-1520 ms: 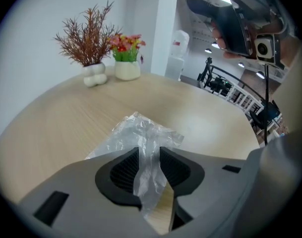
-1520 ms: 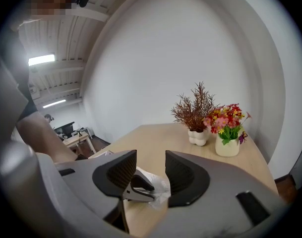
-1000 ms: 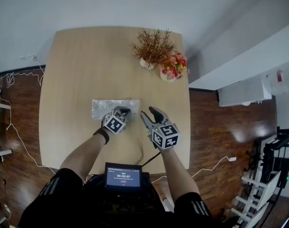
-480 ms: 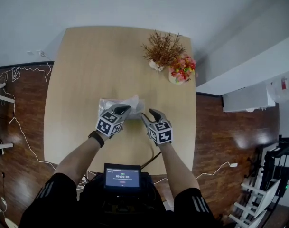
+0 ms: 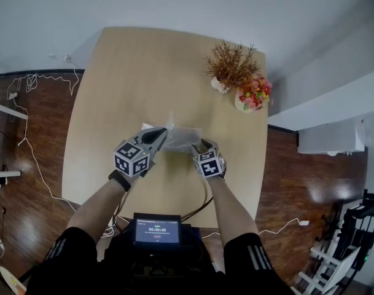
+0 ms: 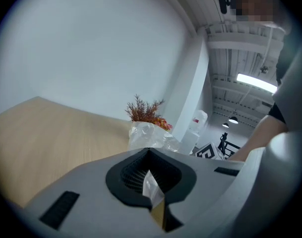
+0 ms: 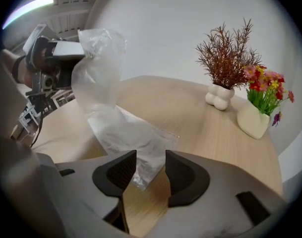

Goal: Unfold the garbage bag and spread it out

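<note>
Clear, crinkled plastic is what we have in hand: the garbage bag sits over the middle of the wooden table, toward its near edge, partly resting on the top and partly pulled up off it. Our left gripper is clenched on the bag's left end. In the left gripper view a sliver of film is pinched between its closed jaws, and more of the bag bunches up just beyond them. In the right gripper view that end rises above the table as a twisted column of film, while the lower part slopes down to lie on the wood. Our right gripper hangs low over the table at the bag's right end with its jaws spread apart. A corner of the bag lies between them, but neither pad presses on it. At the table's far right corner stand a white vase of dried brown twigs and, just beside it toward the right edge, a pale vase of red and yellow flowers. Below the table's near edge, against our body, a small screen glows.
</note>
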`<state>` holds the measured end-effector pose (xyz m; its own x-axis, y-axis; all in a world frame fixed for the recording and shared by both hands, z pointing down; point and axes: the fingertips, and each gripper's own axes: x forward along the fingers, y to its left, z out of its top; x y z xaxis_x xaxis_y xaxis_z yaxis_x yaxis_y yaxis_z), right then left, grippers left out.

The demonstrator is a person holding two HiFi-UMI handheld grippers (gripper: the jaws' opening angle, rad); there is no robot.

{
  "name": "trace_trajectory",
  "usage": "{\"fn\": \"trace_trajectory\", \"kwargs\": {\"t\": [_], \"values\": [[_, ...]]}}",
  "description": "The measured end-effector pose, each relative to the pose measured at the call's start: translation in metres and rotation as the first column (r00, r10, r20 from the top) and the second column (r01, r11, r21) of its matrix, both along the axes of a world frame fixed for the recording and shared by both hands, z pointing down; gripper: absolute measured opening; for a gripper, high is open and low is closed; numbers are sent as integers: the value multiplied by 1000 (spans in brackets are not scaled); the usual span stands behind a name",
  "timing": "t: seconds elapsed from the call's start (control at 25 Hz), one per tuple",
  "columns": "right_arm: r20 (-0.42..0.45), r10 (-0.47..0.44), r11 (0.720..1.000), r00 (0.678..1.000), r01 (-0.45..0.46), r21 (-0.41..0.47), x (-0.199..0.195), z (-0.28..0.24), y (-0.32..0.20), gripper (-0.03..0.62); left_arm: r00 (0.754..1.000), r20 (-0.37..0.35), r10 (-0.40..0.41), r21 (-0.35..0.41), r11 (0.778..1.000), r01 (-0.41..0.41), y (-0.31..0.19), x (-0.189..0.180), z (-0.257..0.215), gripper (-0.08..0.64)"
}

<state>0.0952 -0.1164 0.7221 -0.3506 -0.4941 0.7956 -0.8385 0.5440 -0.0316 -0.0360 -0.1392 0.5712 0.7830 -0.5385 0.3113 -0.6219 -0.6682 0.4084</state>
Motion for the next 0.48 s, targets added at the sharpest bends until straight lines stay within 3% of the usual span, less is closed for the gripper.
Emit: {"fn": "trace_trajectory", "kwargs": {"t": [0.16,0.48], "values": [[-68,-51,999,996,50,-16,2,17,7,214,990,-81,-112,-29,993,110,-9,-43,-15,0],[-112,-43,999,993,42,-11,10,13,11,222,952,-77,-296,-41,955,294,-20,-146,-16,0]]}}
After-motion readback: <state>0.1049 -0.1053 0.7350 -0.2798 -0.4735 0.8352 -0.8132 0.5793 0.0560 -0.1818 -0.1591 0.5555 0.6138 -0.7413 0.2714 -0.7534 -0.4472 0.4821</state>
